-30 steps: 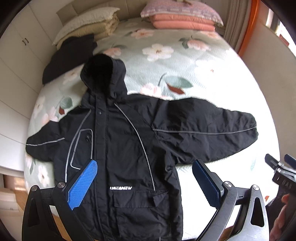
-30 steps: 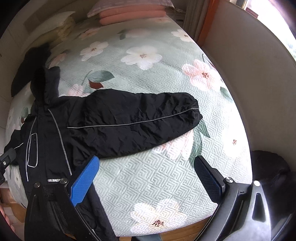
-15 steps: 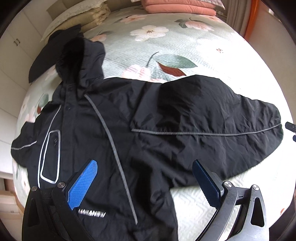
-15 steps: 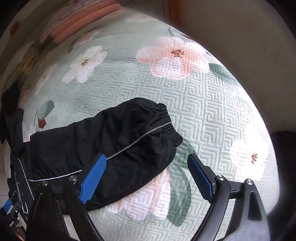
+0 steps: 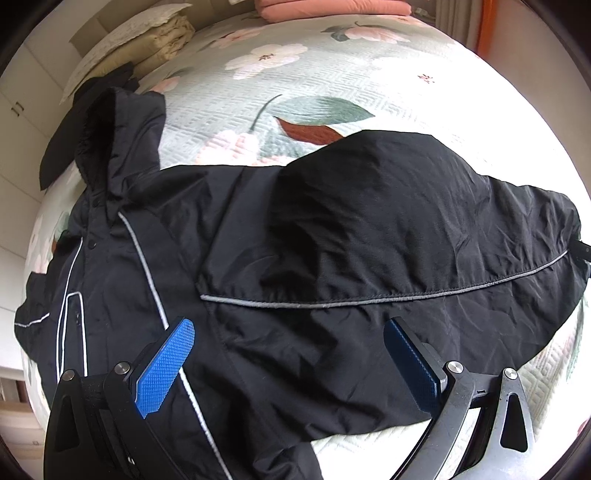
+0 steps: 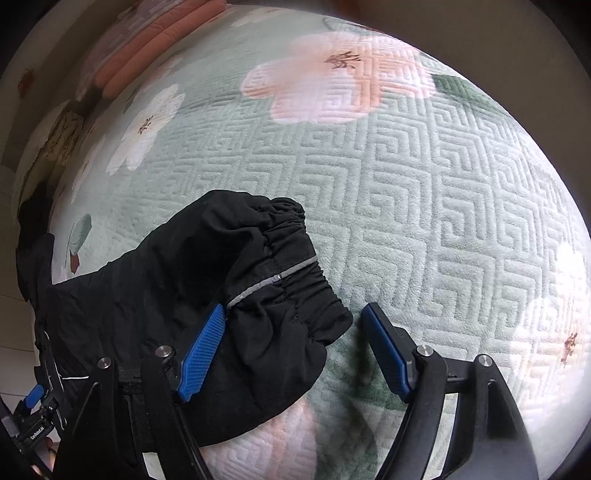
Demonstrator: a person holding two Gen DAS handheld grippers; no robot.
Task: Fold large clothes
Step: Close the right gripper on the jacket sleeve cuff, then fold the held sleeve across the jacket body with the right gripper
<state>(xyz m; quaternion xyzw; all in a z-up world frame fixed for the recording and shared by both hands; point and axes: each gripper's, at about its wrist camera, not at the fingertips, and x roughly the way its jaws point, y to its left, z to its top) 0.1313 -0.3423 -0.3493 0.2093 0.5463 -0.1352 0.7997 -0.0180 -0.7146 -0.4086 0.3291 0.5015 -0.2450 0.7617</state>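
Observation:
A black hooded jacket (image 5: 258, 258) with grey piping lies face up on the flowered bedspread (image 5: 314, 85), its hood (image 5: 107, 122) towards the pillows. One sleeve (image 5: 406, 221) stretches out to the right. My left gripper (image 5: 290, 325) hangs open low over the sleeve near the armpit, its pads apart from the cloth. In the right wrist view the sleeve's elastic cuff (image 6: 291, 266) lies between the blue pads of my right gripper (image 6: 295, 310). Its jaws are closing; the right pad stands clear of the cuff.
Pink pillows (image 5: 332, 7) and folded beige bedding (image 5: 147, 37) lie at the head of the bed. Another dark garment (image 5: 59, 147) sits beside the hood. A pale wall (image 6: 517, 55) borders the bed past the cuff. White cupboards (image 5: 14, 110) stand at the left.
Both grippers have come down close to the jacket. The right one moved along the sleeve to its cuff and its jaws have narrowed. The left one shifted towards the sleeve's base.

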